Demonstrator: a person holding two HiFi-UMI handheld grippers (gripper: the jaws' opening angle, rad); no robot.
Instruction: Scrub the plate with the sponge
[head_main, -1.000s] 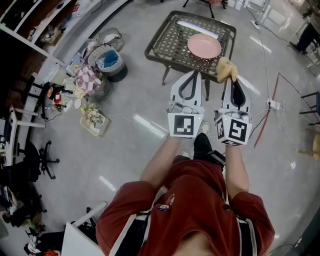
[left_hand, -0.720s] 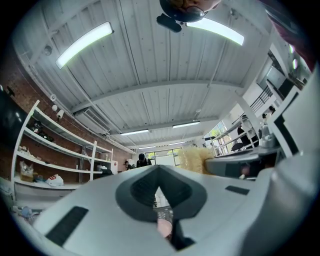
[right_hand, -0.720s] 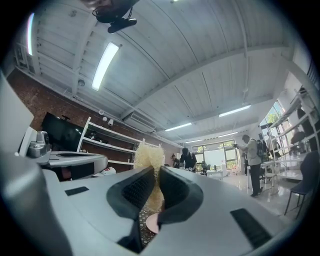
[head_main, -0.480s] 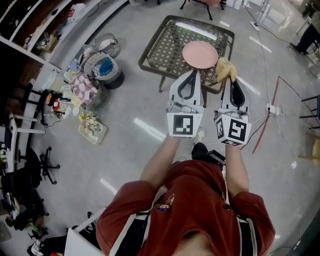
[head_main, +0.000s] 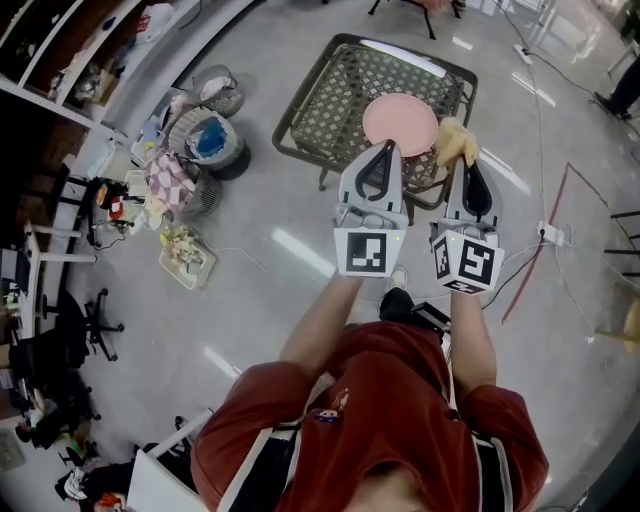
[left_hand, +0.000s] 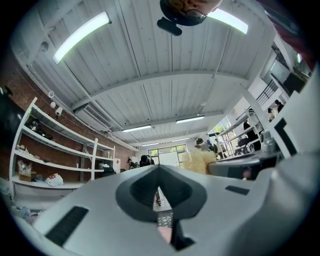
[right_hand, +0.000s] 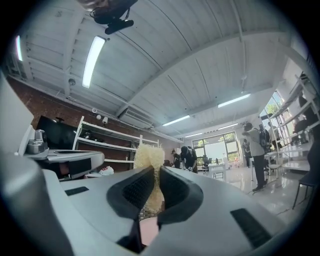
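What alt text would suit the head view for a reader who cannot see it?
A person in a red shirt holds two grippers towards a pink plate on a lattice table. The right gripper clamps a yellow sponge; the left gripper is shut.

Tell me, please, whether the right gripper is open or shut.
The right gripper is shut on the sponge: in its own view the jaws pinch it, and it sticks out beyond them.
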